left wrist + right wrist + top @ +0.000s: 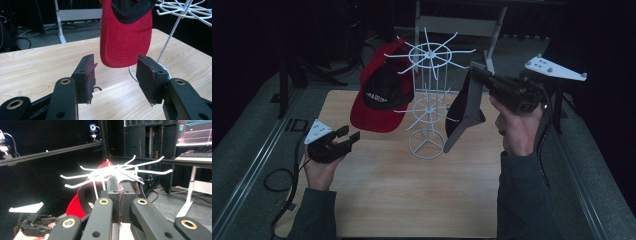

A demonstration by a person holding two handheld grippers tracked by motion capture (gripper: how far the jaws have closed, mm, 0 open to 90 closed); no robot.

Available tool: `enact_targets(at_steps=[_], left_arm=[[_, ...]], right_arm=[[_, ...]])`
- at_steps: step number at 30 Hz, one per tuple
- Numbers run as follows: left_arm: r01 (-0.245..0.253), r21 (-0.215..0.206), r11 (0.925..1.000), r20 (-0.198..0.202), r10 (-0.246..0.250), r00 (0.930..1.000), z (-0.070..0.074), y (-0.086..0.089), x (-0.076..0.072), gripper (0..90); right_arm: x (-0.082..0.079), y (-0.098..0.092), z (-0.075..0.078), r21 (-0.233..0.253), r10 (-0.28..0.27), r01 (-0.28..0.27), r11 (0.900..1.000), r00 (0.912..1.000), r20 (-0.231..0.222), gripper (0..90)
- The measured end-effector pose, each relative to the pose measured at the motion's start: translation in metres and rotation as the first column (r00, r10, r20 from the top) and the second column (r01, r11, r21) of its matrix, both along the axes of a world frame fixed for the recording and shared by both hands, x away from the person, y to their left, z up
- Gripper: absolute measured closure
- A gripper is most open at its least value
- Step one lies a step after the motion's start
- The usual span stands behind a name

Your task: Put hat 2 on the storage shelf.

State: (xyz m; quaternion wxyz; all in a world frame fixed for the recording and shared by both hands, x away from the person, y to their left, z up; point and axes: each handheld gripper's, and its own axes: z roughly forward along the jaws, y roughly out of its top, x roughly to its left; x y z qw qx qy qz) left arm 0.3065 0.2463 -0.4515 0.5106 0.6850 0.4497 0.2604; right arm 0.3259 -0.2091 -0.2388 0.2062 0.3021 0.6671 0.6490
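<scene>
Hanging step, as judged: right gripper (476, 75), jaws clamped on a dark grey fabric cap (464, 116), holds it beside the white wire rotating hook rack (428, 95) bearing a red-and-black cap (379, 92); left gripper (346, 137) idle, jaws apart; next, seating it on a free top-tier prong.

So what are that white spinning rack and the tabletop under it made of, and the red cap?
The white rack looks like thin metal wire with a glossy white coating: slim rods, hooked arms, a ring base. The tabletop looks like pale wood or wood-look laminate, with visible grain and a slight sheen. The red cap looks like woven fabric, with rows of stitching across its brim.
</scene>
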Motion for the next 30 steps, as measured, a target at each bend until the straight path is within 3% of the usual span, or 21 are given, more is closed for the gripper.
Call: enact_targets(at_steps=[15, 30], left_arm=[[0.003, -0.020, 0.9998, 0.023, -0.002, 0.9997, 0.001, 0.001, 0.002, 50.7], [-0.006, 0.005, 1.0000, 0.058, 0.006, 0.9983, 0.007, -0.006, 0.019, 53.9]], right_arm=[[-0.001, 0.010, 0.002, -0.040, -0.024, 0.024, 0.999, 0.9997, 0.008, 89.5], [-0.005, 0.009, 0.004, -0.044, -0.018, 0.019, 0.999, 0.9996, 0.022, 89.5]])
